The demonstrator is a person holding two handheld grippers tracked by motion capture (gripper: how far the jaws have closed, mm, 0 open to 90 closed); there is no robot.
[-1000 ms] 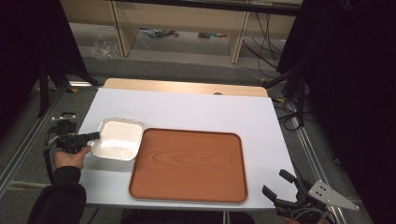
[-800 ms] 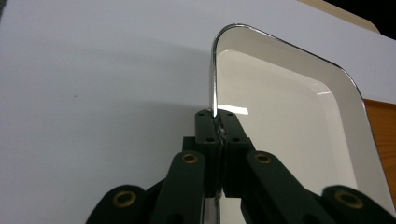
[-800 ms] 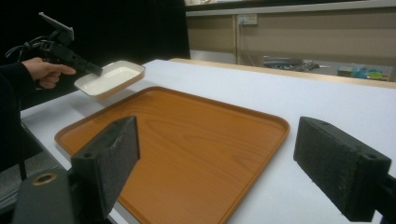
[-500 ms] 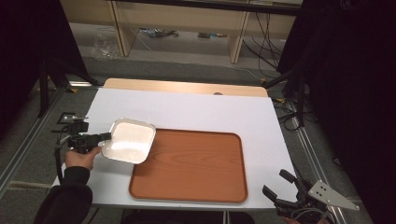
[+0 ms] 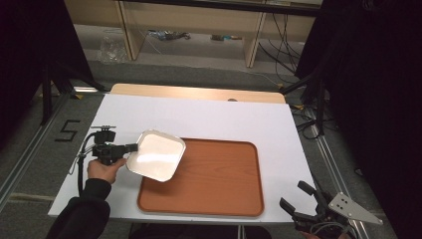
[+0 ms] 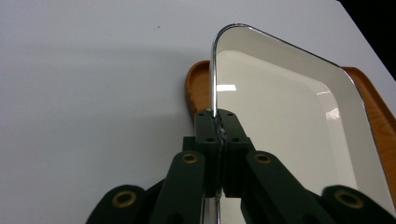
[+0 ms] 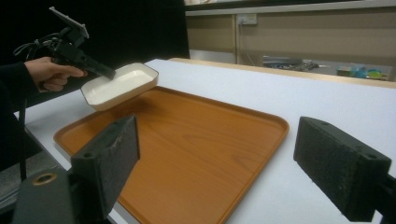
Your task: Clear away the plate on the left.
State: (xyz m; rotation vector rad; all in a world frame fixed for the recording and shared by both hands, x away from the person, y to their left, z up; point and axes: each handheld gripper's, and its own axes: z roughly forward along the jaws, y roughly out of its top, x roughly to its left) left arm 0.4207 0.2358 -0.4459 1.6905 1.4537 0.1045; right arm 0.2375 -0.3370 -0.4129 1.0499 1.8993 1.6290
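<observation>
A white square dish [image 5: 156, 155] hangs in the air over the left edge of the brown wooden tray [image 5: 214, 179]. My left gripper [image 5: 130, 147] is shut on the dish's left rim, with a hand behind it. In the left gripper view the black jaws pinch the thin metal rim of the dish [image 6: 280, 116], and the left gripper [image 6: 218, 126] is seen from behind. In the right gripper view the dish [image 7: 120, 85] floats tilted above the tray [image 7: 187, 140]. My right gripper [image 5: 298, 196] stands open off the table's front right corner, its pads [image 7: 109, 158] wide apart with nothing between them.
A white table [image 5: 209, 114] bears the tray, with a wooden strip along its far edge. Shelves with cables and small items stand on the floor beyond. Dark curtains hang at both sides.
My left gripper has carried the white dish up and to the right, from the table beside the tray to over the tray's left edge. The right gripper has stayed put.
</observation>
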